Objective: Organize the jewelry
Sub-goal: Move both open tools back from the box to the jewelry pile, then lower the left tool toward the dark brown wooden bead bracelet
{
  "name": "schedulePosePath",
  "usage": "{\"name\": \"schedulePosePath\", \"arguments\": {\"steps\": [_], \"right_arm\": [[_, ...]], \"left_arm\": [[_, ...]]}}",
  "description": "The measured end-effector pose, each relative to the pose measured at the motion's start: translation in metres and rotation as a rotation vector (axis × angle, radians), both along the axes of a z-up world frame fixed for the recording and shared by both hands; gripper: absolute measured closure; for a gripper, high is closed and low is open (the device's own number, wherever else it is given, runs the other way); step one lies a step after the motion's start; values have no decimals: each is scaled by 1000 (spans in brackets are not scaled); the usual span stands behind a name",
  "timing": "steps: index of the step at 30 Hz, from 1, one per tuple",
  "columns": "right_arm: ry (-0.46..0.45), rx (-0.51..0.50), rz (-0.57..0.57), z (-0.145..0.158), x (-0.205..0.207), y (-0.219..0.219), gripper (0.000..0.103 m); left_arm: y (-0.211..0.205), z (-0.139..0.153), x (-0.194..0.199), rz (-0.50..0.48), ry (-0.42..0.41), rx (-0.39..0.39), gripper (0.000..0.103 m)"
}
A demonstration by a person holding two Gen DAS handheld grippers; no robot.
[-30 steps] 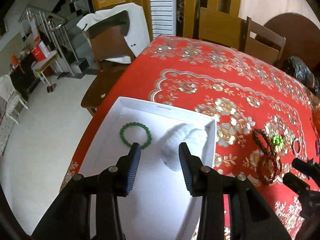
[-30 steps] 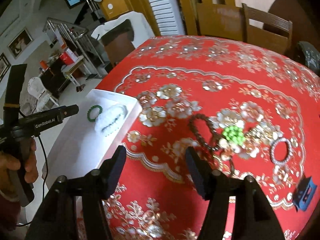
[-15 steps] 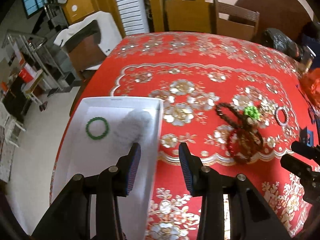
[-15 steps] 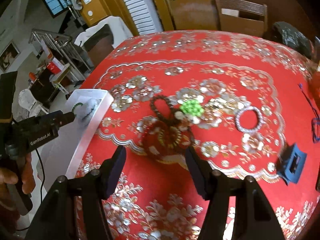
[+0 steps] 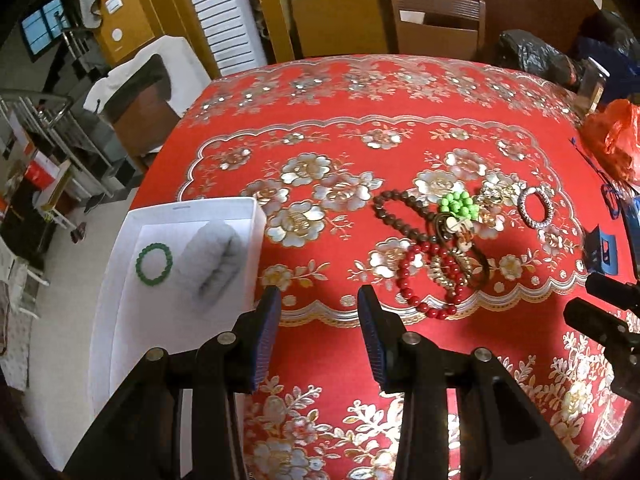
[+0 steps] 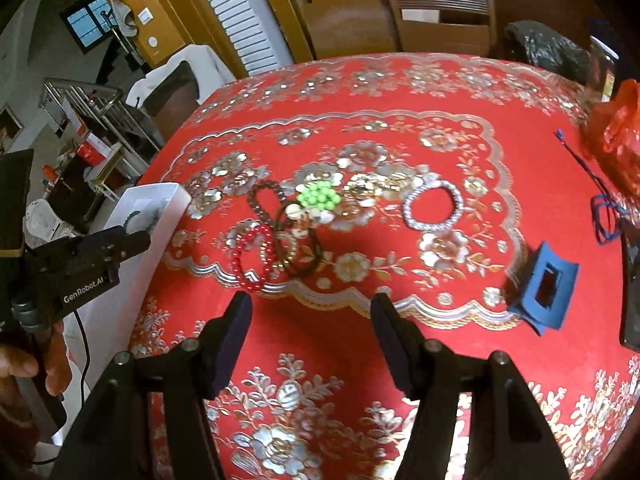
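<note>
A tangled heap of bead bracelets (image 5: 434,256), red, brown and bright green, lies on the red floral tablecloth (image 5: 320,360), stretching roughly toward the far edge. It sits beyond both empty, open grippers: right of the left gripper (image 5: 316,336), left of the right gripper (image 6: 310,336). A silver ring-shaped bracelet (image 6: 433,207) lies apart; a shallow white box (image 5: 120,280) holds a green bead bracelet (image 5: 154,258).

The surface (image 5: 360,92), under a red flowered cloth, carries a tangled pile of bead bracelets (image 5: 436,252). Left of it sits a white box (image 5: 256,216); right, a silver bracelet (image 5: 535,207), then a blue clip (image 6: 546,288).
</note>
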State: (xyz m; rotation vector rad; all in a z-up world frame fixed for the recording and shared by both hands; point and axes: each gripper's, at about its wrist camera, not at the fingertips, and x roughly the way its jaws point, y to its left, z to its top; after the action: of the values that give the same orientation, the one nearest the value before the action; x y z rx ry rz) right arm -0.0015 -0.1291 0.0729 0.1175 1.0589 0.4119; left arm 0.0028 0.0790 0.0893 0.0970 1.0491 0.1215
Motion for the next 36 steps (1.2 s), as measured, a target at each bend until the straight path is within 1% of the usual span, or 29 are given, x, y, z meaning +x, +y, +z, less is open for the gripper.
{"name": "schedulePosePath", "arguments": {"steps": [11, 19, 21, 23, 24, 27, 28, 31, 36], "right_arm": [[8, 2, -28, -3, 2, -23, 38], [3, -10, -30, -4, 4, -30, 37], [1, -19, -28, -4, 5, -32, 37], [-3, -30, -26, -4, 6, -35, 37], [-4, -34, -26, -4, 6, -36, 37], [-8, -44, -32, -3, 9, -42, 37], [-7, -45, -37, -3, 11, -44, 37], [-4, -37, -55, -3, 14, -53, 37], [4, -43, -81, -8, 23, -65, 37]], "left_arm": [[-15, -4, 3, -5, 12, 4, 51], [-19, -9, 5, -5, 25, -13, 52], [-16, -10, 6, -6, 34, -58, 52], [-8, -13, 8, 2, 58, -155, 52], [-1, -16, 9, 10, 78, -223, 52], [15, -24, 10, 37, 119, -349, 51], [18, -25, 9, 43, 122, -358, 51], [24, -26, 8, 58, 113, -344, 51], [32, -25, 9, 66, 113, -400, 51]]}}
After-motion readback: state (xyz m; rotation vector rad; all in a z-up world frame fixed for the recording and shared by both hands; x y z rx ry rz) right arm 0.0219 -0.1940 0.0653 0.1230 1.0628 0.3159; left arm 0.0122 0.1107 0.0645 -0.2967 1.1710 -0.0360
